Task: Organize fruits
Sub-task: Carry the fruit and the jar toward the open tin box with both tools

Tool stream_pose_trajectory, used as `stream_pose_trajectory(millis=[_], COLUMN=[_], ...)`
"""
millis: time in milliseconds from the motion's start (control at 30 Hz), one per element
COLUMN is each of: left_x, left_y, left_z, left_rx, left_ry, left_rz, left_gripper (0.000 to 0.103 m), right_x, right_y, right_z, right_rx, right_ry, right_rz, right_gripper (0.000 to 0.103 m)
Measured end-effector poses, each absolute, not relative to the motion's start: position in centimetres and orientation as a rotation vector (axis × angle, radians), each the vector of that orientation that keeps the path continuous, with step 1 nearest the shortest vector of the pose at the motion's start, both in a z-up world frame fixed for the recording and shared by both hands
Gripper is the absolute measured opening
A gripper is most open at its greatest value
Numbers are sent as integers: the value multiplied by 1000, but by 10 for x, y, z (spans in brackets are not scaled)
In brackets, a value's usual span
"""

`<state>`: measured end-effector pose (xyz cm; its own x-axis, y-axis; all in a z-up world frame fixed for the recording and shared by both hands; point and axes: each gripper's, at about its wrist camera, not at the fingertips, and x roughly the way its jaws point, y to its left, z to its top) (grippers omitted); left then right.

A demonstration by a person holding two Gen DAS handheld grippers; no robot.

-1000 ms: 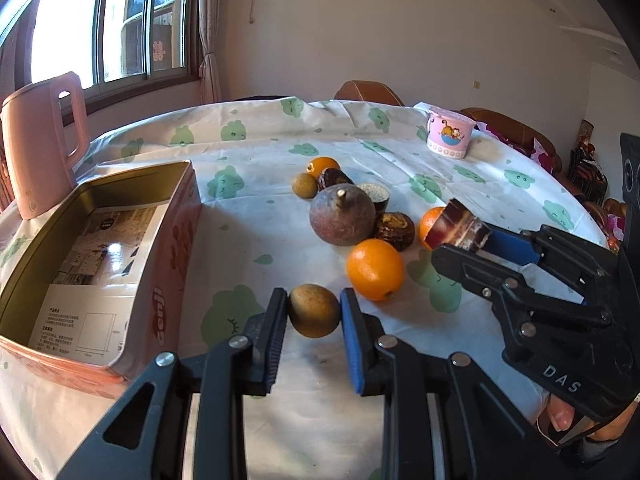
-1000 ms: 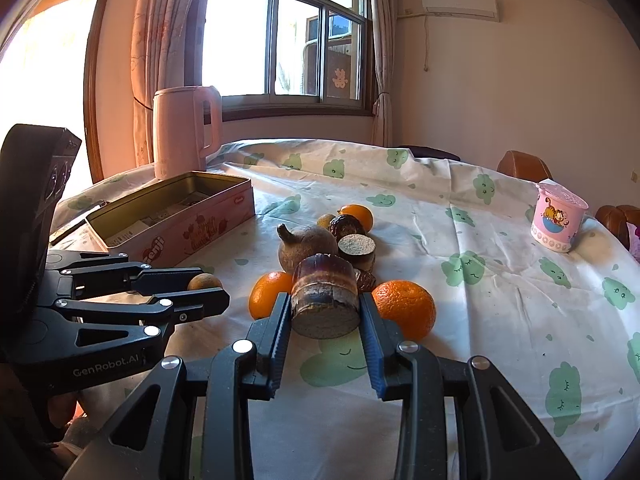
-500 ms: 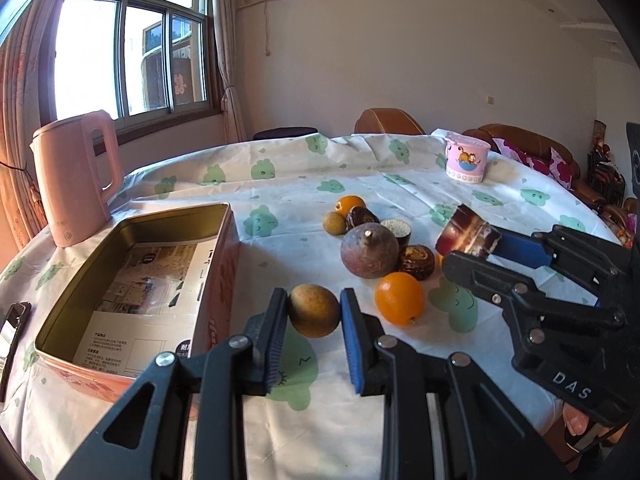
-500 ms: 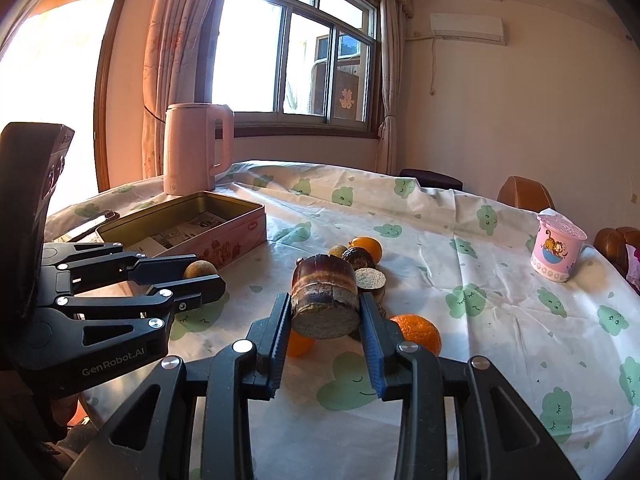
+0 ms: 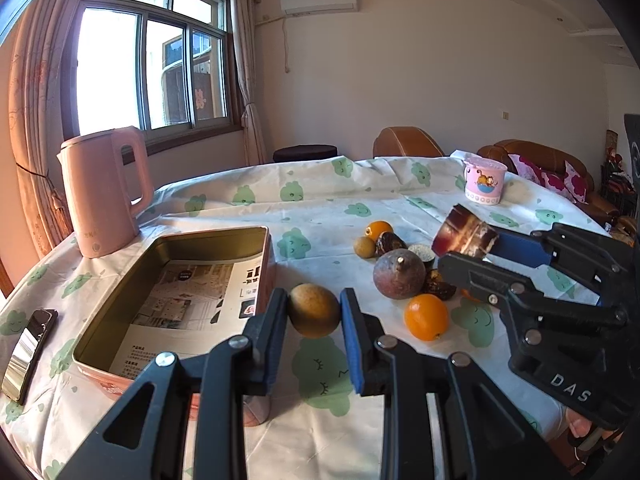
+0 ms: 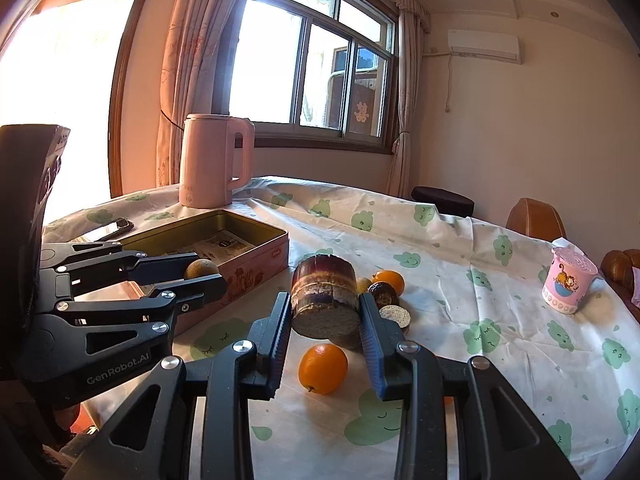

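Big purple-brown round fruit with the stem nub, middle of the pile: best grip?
Take the purple-brown fruit across its widest middle, coming from above, probably. Its stem points up, so the fingers should straddle it. Dark pieces touch its right side and an orange sits in front, so a side approach looks crowded. Both grippers are full now.

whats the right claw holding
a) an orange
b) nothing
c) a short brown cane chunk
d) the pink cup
c: the right claw is shut on the cane chunk, held above the table, while an orange lies on the cloth below it.
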<state>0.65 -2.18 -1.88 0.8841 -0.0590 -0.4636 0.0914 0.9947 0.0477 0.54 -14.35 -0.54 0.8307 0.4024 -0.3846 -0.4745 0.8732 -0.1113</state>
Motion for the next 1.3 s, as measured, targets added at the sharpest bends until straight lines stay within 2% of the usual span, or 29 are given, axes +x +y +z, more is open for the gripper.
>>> stream_pose_trajectory(millis=[1300], left_x=[31], left_y=[59], left_z=[3], left_rx=[36], left_ry=[464], left_rz=[70], left_gripper=[28], right_x=[37], right_y=[-51], right_z=[45], right_rx=[-346], right_ry=[299], right_rz=[602], right_gripper=[35])
